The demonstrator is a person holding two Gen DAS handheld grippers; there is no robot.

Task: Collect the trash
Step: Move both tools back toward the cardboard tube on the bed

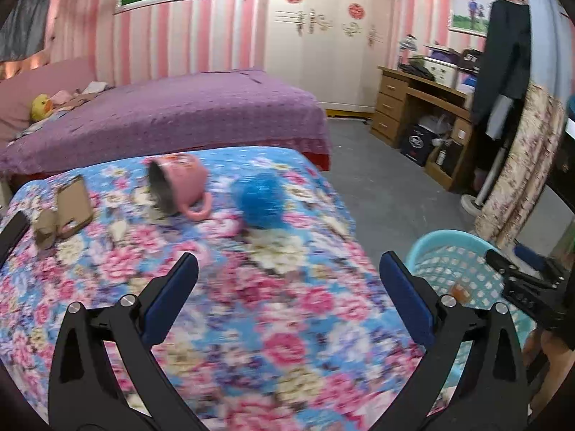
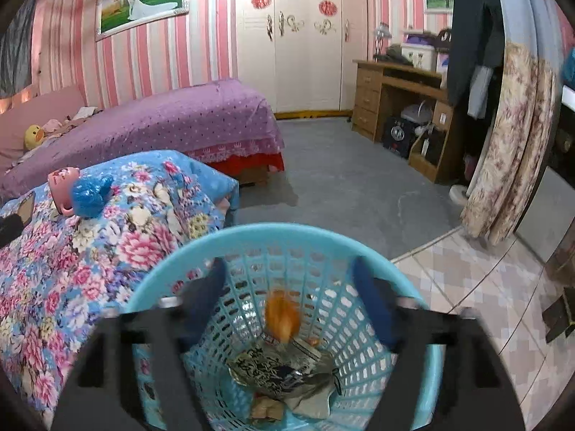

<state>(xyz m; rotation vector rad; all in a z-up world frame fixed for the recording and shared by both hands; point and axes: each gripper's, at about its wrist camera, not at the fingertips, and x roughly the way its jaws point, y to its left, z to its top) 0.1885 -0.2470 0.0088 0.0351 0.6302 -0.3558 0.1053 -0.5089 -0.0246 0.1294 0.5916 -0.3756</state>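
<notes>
My left gripper (image 1: 287,273) is open and empty above the floral cover (image 1: 251,323). Ahead of it lie a crumpled blue plastic bag (image 1: 259,199), a tipped pink cup (image 1: 178,183) and torn cardboard (image 1: 70,203). My right gripper (image 2: 289,280) is open over the light blue mesh basket (image 2: 201,251). A blurred orange scrap (image 2: 282,314) is in the air between its fingers, inside the basket. Wrappers (image 2: 284,370) lie on the basket's bottom. The basket (image 1: 452,240) and right gripper show in the left wrist view at right. The bag (image 2: 90,195) and cup (image 2: 61,179) show in the right wrist view at left.
A purple bed (image 1: 172,115) stands behind the floral surface. A wooden desk (image 1: 420,107) and white wardrobe (image 1: 323,36) are at the back right. A flowered curtain (image 2: 514,143) hangs at right. Grey floor (image 2: 341,186) and tiles (image 2: 467,287) lie beyond the basket.
</notes>
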